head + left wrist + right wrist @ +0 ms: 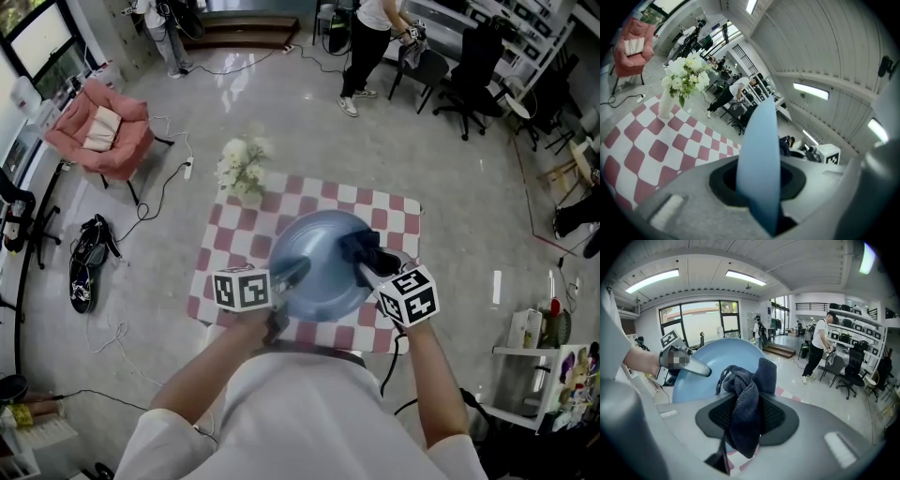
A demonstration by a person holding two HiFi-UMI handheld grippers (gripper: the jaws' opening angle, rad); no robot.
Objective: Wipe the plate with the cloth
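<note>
Above the checkered table (234, 239), we clamp the blue plate (319, 277) by its rim in the left hand-held gripper (291, 272). Our right hand-held gripper (367, 272) pinches the dark cloth (366, 246), bunched over the plate's right side.

Light-blue plate (317, 270); dark navy cloth (367, 247); red-white checked tablecloth (234, 246); white flowers (242, 169); pink armchair (131, 142).

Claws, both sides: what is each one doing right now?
Left claw: closed on the blue plate, gripping its edge.
Right claw: closed on the dark cloth.
</note>
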